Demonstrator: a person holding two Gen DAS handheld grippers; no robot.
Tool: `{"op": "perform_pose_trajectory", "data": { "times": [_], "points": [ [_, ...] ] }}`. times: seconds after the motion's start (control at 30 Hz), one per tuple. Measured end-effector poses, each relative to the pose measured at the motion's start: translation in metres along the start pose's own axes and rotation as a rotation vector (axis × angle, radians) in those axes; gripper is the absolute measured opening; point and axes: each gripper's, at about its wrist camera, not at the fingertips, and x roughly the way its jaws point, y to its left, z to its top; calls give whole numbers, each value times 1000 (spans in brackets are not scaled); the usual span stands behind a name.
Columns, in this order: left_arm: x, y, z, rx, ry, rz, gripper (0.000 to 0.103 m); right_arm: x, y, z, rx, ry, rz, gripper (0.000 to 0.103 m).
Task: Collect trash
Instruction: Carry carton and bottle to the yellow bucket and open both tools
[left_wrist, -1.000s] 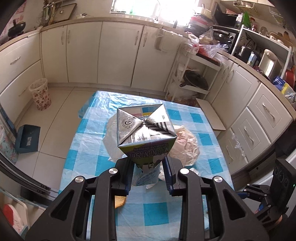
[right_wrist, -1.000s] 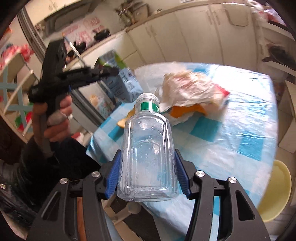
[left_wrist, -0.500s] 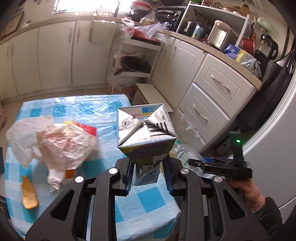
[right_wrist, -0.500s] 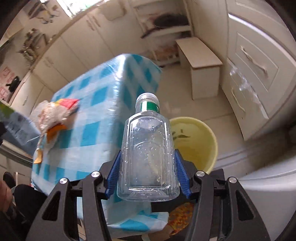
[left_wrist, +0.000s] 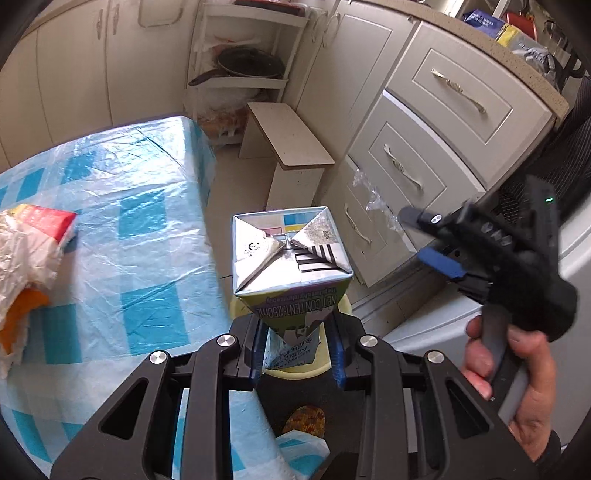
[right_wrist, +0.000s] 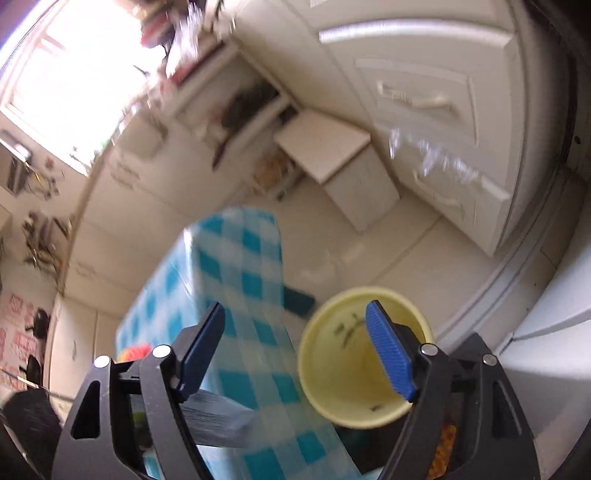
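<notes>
My left gripper (left_wrist: 295, 350) is shut on a small drink carton (left_wrist: 290, 266), held in the air beyond the table's edge, over a yellow bin (left_wrist: 236, 308) mostly hidden behind it. My right gripper (right_wrist: 295, 350) is open and empty above the same yellow bin (right_wrist: 328, 387), whose inside shows no bottle. The right gripper also shows in the left wrist view (left_wrist: 424, 240), open, at the right. A crumpled plastic bag with wrappers (left_wrist: 26, 251) lies on the blue checked table (left_wrist: 147, 229) at the left.
White drawers (left_wrist: 424, 155) and a small white stool (left_wrist: 288, 144) stand beyond the bin. A shelf rack with a pan (left_wrist: 243, 66) is at the back. The table's corner (right_wrist: 236, 280) is to the left of the bin.
The right gripper has opened and the clear bottle is gone from it. Both grippers have swung right, from the table toward the yellow bin. The left still holds the carton.
</notes>
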Motion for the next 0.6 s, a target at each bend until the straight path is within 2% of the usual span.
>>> {"op": "perform_pose_trajectory", "data": {
  "times": [0.13,0.27,0.43,0.6],
  "points": [
    [55,-16,5,2,77,42,30,-21,5,11,8,-121,22,80],
    [82,-22,8,-4,125,76,48,-23,12,17,5,-140,30,81],
    [62,-23,6,9,87,87,56,-20,28,19,-24,-157,46,81],
    [4,0,-11,31,2,132,64,-18,48,12,-52,-154,63,83]
  ]
}}
